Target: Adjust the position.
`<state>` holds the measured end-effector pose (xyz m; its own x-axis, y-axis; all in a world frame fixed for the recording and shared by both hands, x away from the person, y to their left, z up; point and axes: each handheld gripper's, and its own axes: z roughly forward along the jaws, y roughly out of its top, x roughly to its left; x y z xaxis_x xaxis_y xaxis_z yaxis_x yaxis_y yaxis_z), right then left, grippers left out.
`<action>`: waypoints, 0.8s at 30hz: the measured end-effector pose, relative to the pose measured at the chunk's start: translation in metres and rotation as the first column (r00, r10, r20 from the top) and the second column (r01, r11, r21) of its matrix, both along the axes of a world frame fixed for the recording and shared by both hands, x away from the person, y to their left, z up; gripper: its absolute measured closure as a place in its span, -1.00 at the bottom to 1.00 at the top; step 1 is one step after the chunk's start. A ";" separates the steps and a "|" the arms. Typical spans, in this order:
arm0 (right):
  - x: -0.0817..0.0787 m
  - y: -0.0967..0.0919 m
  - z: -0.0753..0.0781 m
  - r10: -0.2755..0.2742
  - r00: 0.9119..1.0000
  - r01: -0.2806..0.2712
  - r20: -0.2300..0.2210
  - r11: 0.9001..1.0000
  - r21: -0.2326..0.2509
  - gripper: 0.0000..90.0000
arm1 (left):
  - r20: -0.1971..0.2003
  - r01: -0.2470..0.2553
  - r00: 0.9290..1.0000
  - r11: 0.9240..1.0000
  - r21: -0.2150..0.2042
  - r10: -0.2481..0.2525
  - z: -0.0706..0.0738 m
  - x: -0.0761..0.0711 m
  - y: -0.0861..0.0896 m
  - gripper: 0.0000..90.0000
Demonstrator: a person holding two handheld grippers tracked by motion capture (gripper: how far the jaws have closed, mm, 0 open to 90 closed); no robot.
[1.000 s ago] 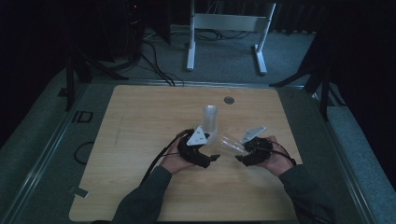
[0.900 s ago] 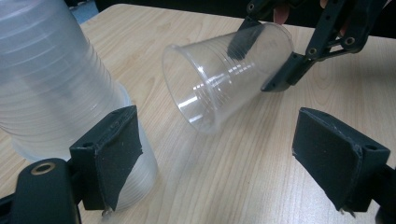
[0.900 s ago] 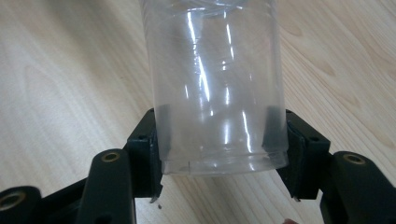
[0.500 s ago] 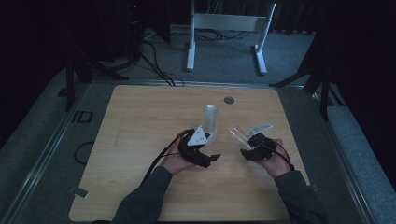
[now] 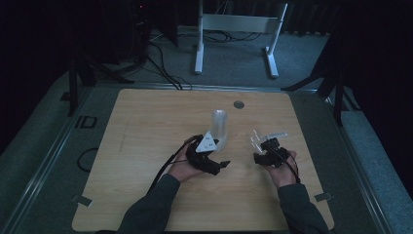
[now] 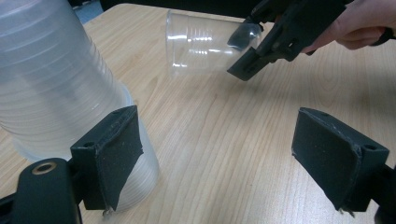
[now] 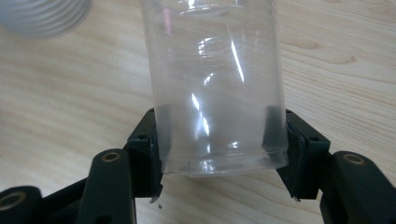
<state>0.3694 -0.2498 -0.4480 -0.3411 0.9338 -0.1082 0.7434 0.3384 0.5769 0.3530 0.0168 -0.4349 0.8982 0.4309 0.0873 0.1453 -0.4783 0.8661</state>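
Note:
A tall stack of clear plastic cups [image 5: 219, 126] stands upside down near the middle of the wooden table [image 5: 141, 146]. My left gripper [image 5: 220, 154] sits just in front of it. In the left gripper view the stack of cups [image 6: 51, 79] rises at the left. The left gripper [image 6: 224, 140] stands open there, with one pad beside the stack's base and bare wood between the jaws. My right gripper [image 5: 259, 147] is shut on a single clear cup [image 5: 265, 136], held off the table to the right of the stack. In the right gripper view its pads press both sides of the cup [image 7: 215, 84] near its rim.
A small round grey disc [image 5: 238, 104] is set into the table near its far edge. A white metal stand [image 5: 238, 24] is on the floor beyond the table. Cables [image 5: 160, 53] lie on the floor at the far left. Tape tabs [image 5: 82, 200] mark the near corners.
My right gripper has carried the single cup to the right, away from the stack. The left gripper has stayed by the stack.

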 end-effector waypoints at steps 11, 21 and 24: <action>0.010 -0.003 0.000 -0.118 0.991 0.118 0.062 0.993 0.001 -0.08 | -0.003 -0.004 1.000 1.000 -0.003 0.004 -0.002 0.000 0.001 -0.65; 0.024 -0.012 0.007 -0.184 0.975 0.177 0.126 0.982 0.065 -0.08 | -0.005 -0.039 0.999 0.999 -0.004 0.039 -0.001 0.002 -0.003 -0.63; 0.025 -0.014 0.008 -0.198 0.969 0.187 0.146 0.979 0.084 -0.08 | -0.005 -0.041 0.999 0.999 -0.008 0.041 0.000 0.003 -0.004 -0.63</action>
